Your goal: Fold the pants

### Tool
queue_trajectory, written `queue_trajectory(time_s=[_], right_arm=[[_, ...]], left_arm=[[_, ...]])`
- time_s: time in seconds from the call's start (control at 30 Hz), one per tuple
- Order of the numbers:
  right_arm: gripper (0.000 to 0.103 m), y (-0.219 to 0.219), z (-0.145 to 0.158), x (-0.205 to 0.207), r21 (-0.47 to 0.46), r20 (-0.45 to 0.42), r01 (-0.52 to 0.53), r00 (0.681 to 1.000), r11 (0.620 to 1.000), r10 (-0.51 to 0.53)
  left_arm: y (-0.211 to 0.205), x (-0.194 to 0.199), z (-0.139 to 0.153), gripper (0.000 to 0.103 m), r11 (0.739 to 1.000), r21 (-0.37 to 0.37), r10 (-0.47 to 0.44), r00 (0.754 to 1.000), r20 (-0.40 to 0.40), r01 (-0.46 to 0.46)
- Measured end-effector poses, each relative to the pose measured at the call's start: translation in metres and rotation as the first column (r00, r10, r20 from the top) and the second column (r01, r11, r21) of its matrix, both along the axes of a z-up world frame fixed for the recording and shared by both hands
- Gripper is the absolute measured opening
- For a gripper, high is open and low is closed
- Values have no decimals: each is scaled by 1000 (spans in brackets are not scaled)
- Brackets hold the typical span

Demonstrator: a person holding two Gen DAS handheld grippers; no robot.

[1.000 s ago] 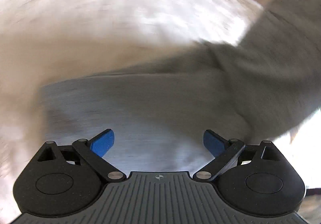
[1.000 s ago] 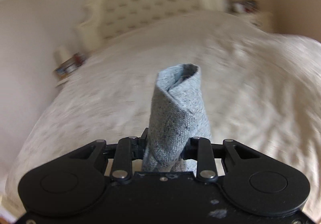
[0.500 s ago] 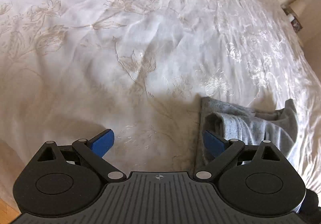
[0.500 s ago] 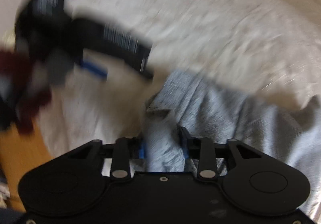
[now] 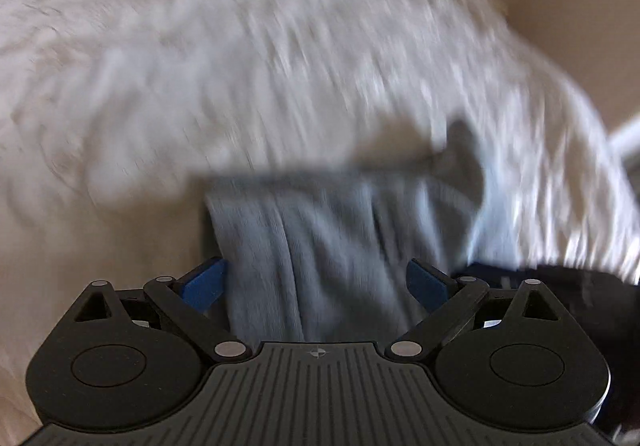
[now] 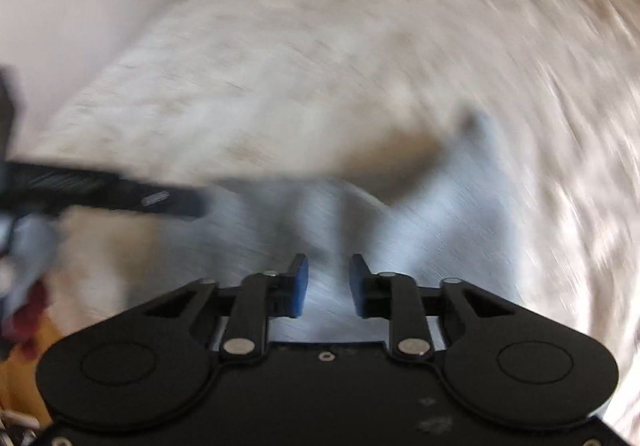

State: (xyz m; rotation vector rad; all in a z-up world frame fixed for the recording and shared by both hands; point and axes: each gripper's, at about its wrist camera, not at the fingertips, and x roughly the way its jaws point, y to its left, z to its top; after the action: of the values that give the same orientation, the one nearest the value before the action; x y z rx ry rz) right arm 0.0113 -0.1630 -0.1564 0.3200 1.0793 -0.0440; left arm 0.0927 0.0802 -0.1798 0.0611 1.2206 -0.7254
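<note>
Both grippers pitched steeply down over the pants (image 5: 320, 246), which lie bunched on the bed (image 5: 200, 66) near its edge. Left gripper (image 5: 316, 286) spread wide, pads clear of fabric. Right gripper (image 6: 325, 284) closing, narrow gap, nothing pinched. Frames blurred.

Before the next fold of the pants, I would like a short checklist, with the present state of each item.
1. Pants lie on the bed cover: ok.
2. Left gripper open over the pants, blue pads apart: ok.
3. Right gripper free of cloth: ok; its jaws are closing and no fabric stands between the pads.
4. Pants flat, without bunching: not ok; ridges show.
5. Fold edges aligned: cannot tell, the pictures are blurred.
</note>
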Motion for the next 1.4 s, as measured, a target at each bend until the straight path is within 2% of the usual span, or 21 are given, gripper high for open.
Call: queue_trajectory(time_s=[0.07, 0.1, 0.13, 0.17, 0.23, 0.33, 0.43, 0.47, 0.53, 0.57, 0.6, 0.7, 0.77, 0.8, 0.83, 0.93, 1.07, 1.17, 1.23, 1.33, 1.4], right_arm=[[21, -11, -19, -9, 24, -67, 7, 998, 1000, -5], [21, -12, -21, -15, 33, -76, 1, 997, 999, 1], [21, -13, -19, -19, 42, -78, -9, 997, 999, 12], [21, -14, -14, -17, 56, -82, -21, 996, 998, 25], [24, -18, 0, -12, 79, -64, -44, 997, 996, 50], [24, -35, 23, -4, 143, 44, -48, 998, 989, 42], [25, -56, 31, 11, 196, 94, -21, 996, 980, 2], [25, -63, 29, 21, 196, 90, -19, 996, 980, 1], [24, -72, 18, 38, 125, 51, -21, 999, 992, 15], [20, -80, 7, 46, 91, 18, -13, 1000, 996, 11], [3, -87, -3, 55, 79, -10, 1, 1000, 997, 0], [0, -111, -13, 59, 94, -37, 51, 998, 994, -48], [0, -110, 2, 61, 87, 0, 14, 1000, 996, -14], [11, -107, 11, 60, 94, 29, -25, 999, 995, 22], [13, -101, 20, 58, 104, 54, -75, 996, 992, 70], [13, -87, 21, 59, 105, 37, -185, 983, 977, 182], [13, -71, -7, 87, 68, -19, -236, 971, 969, 238], [11, -69, -19, 108, 61, -2, -226, 974, 972, 226], [12, -76, -10, 111, 81, 35, -201, 980, 976, 198], [14, -96, 17, 100, 97, 117, -176, 980, 980, 164], [15, -103, 26, 93, 82, 139, -187, 975, 979, 175]], left_arm=[[-3, -16, -23, 97, 993, 96, -61, 998, -29, 64], [-1, -25, -36, 98, 984, 159, -73, 996, -53, 81], [4, -29, -46, 98, 980, 183, -59, 995, -84, 74], [12, -31, -53, 98, 984, 175, -21, 992, -127, 43], [22, -33, -56, 98, 987, 159, 46, 986, -162, -20], [21, -34, -56, 99, 983, 175, 76, 985, -155, -48], [17, -37, -58, 99, 979, 195, 94, 985, -144, -65], [18, -38, -59, 100, 978, 197, 104, 984, -143, -75], [20, -42, -60, 100, 976, 195, 130, 981, -146, -100], [22, -43, -61, 101, 975, 192, 146, 978, -150, -116], [25, -45, -61, 101, 973, 188, 160, 975, -152, -130], [28, -50, -61, 102, 968, 188, 195, 969, -153, -165], [28, -54, -60, 102, 964, 199, 210, 967, -145, -179], [28, -53, -60, 101, 961, 200, 219, 965, -143, -188], [24, -53, -59, 101, 960, 202, 226, 964, -142, -195], [24, -50, -61, 102, 954, 208, 248, 959, -139, -217], [23, -57, -59, 102, 947, 221, 264, 956, -126, -233], [14, -65, -52, 100, 944, 229, 268, 957, -113, -238], [9, -68, -37, 99, 948, 226, 247, 966, -72, -226], [-2, -66, -3, 99, 962, 154, 229, 973, 3, -227], [-14, -57, 10, 99, 967, 117, 222, 974, 39, -225]])
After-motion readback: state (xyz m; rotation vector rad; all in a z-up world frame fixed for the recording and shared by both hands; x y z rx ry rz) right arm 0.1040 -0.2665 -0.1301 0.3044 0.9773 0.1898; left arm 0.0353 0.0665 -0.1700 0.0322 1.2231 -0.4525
